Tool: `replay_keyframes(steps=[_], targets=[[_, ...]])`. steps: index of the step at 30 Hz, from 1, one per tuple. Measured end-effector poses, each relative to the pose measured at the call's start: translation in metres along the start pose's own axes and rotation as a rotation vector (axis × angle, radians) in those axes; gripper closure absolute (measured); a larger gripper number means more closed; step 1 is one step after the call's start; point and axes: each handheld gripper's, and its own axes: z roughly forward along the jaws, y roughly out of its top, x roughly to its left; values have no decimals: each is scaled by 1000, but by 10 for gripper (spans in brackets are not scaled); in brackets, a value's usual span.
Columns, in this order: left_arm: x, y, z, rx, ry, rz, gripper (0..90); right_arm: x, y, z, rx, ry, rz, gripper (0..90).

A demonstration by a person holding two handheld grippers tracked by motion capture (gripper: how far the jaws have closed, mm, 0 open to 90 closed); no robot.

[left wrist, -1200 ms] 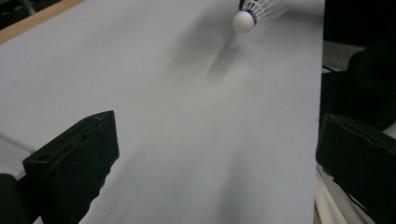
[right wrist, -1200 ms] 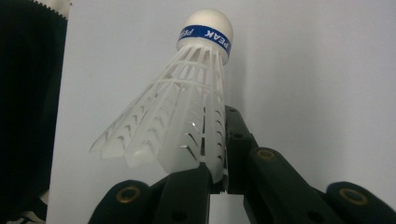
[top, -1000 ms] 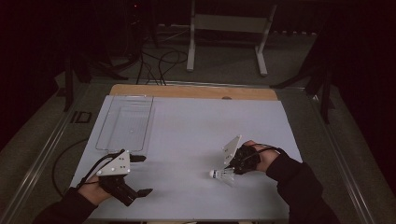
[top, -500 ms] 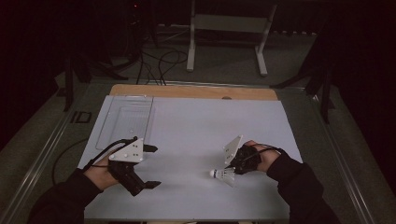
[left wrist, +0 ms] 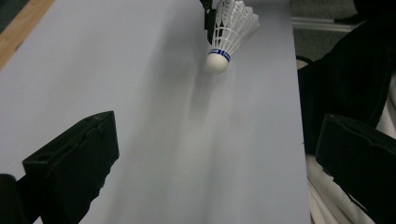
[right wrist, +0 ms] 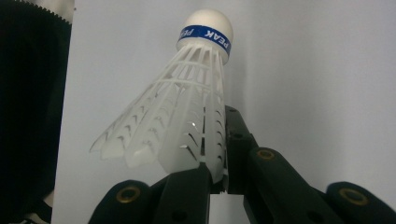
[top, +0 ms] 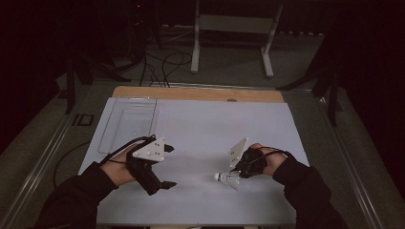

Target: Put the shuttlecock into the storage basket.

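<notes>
Two jaws of the right gripper (top: 237,174) pinch the shuttlecock's (top: 228,178) skirt, cork pointing toward the wide-spread left gripper (top: 165,167).

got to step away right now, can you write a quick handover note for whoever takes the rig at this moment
Right claw: shut on the skirt edge of the shuttlecock, cork pointing away from the claw toward the left one; in the high view it is low over the white mat, right of centre.
Left claw: open, holding nothing, aimed across the mat at the shuttlecock, apart from it.
Clear tray: far left of the mat, looks empty.
Done: shuttlecock gripped by the right claw.
Left: probably pass it to the left claw or carry it to the tray; neither has happened yet.
</notes>
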Motion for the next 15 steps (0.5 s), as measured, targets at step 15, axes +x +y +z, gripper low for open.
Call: replay_keyframes(steps=[15], targets=[[2, 25, 35, 75, -47, 98, 0, 1, 3, 1, -23, 4, 3, 897]])
